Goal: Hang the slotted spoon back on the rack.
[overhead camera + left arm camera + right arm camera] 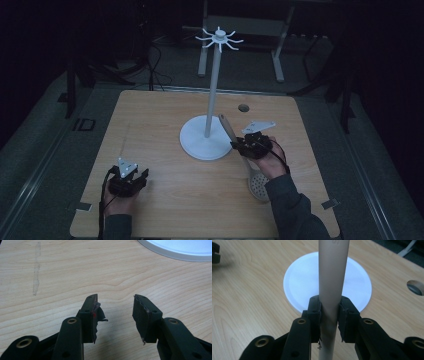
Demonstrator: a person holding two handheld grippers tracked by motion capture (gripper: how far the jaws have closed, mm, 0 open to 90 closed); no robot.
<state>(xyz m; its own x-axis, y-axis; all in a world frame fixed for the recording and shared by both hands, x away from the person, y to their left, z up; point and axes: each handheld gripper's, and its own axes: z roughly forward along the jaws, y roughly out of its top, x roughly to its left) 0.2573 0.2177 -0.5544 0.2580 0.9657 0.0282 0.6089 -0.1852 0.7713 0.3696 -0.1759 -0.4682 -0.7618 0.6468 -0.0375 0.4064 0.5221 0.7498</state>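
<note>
right gripper (pixel 329 321): jaws pinching slotted spoon (pixel 258 184) by its beige handle, bowl low over wooden table (pixel 165 200), handle tilted toward white hook stand (pixel 214 100) | left gripper (pixel 115 315): jaws spread, nothing between, near table's front-left

Occlusion: my right gripper (pixel 235 145) covers skimmer (pixel 257 184) mid-handle | Cropped: handle (pixel 333 277) top, stand base (pixel 180 250) | Unclear: skimmer holes
</note>
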